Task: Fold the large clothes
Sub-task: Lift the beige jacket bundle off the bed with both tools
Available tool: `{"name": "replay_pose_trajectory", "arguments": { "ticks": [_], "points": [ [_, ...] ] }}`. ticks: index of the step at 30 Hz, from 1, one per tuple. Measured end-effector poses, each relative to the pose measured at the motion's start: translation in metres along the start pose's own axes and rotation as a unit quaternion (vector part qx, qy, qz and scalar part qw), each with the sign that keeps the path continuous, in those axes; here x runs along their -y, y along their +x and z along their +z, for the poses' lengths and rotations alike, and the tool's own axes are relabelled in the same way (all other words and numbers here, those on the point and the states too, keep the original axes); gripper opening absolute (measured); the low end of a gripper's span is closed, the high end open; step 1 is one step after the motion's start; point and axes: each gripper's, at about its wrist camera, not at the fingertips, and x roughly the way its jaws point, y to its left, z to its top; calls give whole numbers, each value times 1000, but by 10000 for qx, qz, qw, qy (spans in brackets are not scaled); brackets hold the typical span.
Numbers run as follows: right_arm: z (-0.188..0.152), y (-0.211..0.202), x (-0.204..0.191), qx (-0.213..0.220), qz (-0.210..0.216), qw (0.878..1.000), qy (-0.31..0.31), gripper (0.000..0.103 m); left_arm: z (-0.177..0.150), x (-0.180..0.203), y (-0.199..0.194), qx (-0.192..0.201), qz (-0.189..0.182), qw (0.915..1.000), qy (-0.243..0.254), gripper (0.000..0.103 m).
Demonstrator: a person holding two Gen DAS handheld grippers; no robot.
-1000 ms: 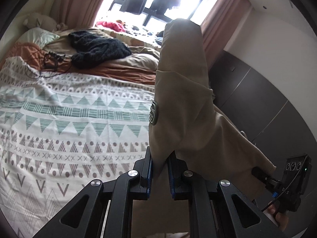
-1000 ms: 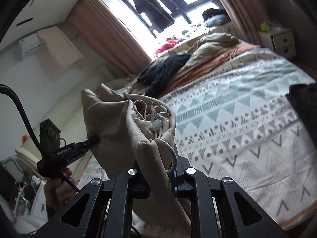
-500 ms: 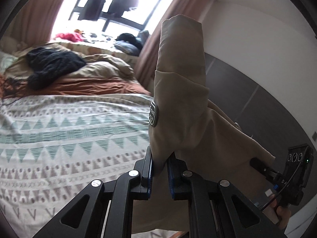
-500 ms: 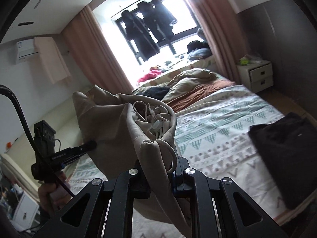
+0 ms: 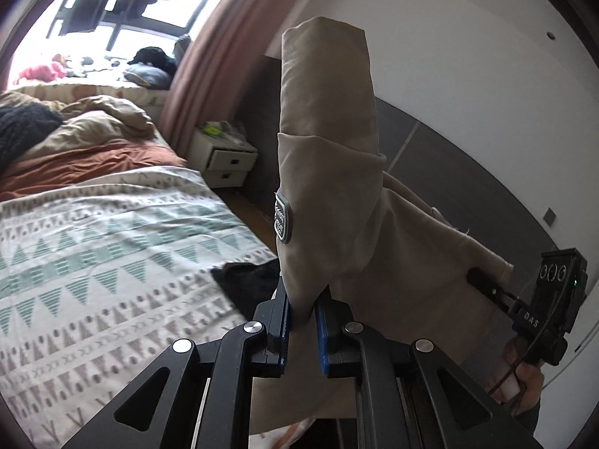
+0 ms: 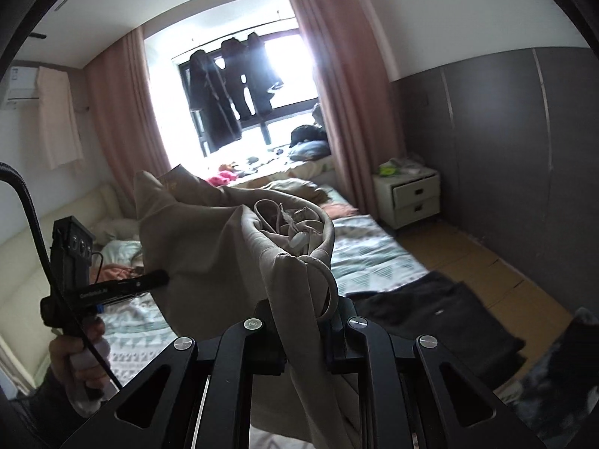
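A large beige garment with a grey sleeve badge hangs in the air between both grippers, folded over. My left gripper is shut on one bunched edge of it. My right gripper is shut on the other end, where the beige garment shows its hood opening and drawstrings. The right gripper also shows in the left wrist view, and the left gripper in the right wrist view, each clamped into the cloth. The garment is held above the bed's edge.
A bed with a triangle-patterned cover lies below left. A dark folded garment lies on its near corner. A white nightstand stands by the dark wall panels. Wooden floor runs to the right. A rumpled duvet lies at the head.
Both grippers have swung to the right with the garment still held, so the views now face the nightstand, the dark wall and the dark garment on the bed corner.
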Motion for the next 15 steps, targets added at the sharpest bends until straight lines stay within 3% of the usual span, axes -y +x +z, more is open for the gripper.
{"name": "replay_pose_trajectory", "arguments": {
  "ticks": [7,15],
  "points": [
    [22,-35,29,218,-744,9970,-4,14,5,43,44,-379,-553,9974,257,12],
    [42,-64,46,315,-1407,9894,-147,14,12,74,79,-795,-1250,9886,284,12]
  ]
}}
